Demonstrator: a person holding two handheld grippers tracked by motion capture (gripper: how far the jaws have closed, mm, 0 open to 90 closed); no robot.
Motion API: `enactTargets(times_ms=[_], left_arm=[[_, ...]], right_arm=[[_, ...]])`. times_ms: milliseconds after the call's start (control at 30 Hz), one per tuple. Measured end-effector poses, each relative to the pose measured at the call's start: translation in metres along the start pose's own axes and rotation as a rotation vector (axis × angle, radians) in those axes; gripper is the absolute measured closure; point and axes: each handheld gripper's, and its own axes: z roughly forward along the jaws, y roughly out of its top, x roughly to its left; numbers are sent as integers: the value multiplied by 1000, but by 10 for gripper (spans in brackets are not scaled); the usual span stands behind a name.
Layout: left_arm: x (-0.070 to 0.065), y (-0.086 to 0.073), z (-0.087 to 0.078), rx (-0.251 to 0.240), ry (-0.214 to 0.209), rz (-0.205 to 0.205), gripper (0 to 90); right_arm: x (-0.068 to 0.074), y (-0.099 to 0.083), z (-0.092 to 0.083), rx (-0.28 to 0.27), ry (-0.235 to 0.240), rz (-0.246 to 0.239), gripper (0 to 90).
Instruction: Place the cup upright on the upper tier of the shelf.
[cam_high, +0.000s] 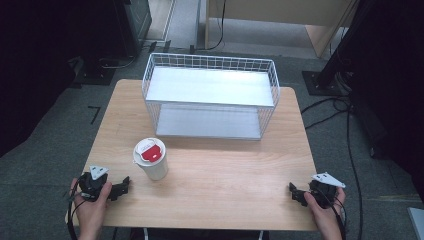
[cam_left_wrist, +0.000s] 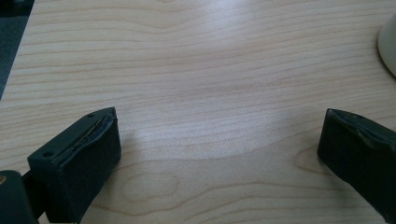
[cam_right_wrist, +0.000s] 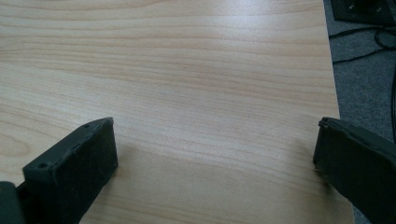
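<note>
A cream paper cup (cam_high: 151, 162) with a white lid and a red tab stands upright on the wooden table (cam_high: 225, 175), left of centre. My left gripper (cam_high: 122, 187) rests near the table's front left corner, a short way left of the cup, with its jaws apart. In the left gripper view the left gripper (cam_left_wrist: 219, 119) is open over bare wood, and the cup's side (cam_left_wrist: 388, 44) shows at the upper right. My right gripper (cam_high: 295, 193) sits near the front right corner. In the right gripper view the right gripper (cam_right_wrist: 215, 123) is open with nothing between its jaws.
A white wire rack (cam_high: 210, 62) with an upper and a lower shelf stands at the back middle of the table. The table's right edge (cam_right_wrist: 334, 79) runs close to my right gripper, with grey floor and cables (cam_right_wrist: 369, 46) beyond it.
</note>
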Motion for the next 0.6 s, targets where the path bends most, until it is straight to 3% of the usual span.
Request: enactTargets(times_ms=[133,267,367,400,600], left_arm=[[-2,-1,-3,-22,25,6,0],[-5,1,-11,-82,6,9,0],[-9,5,-21,-139,-55,8,0],[-9,5,-21,-139,-55,8,0],[-23,6,-32,-207,-172,32,0]], right_arm=[[0,0,0,0,1,-2,0],[0,0,0,0,1,-2,0],[0,0,0,0,1,-3,0],[0,0,0,0,1,-3,0],[0,0,0,0,1,-3,0]])
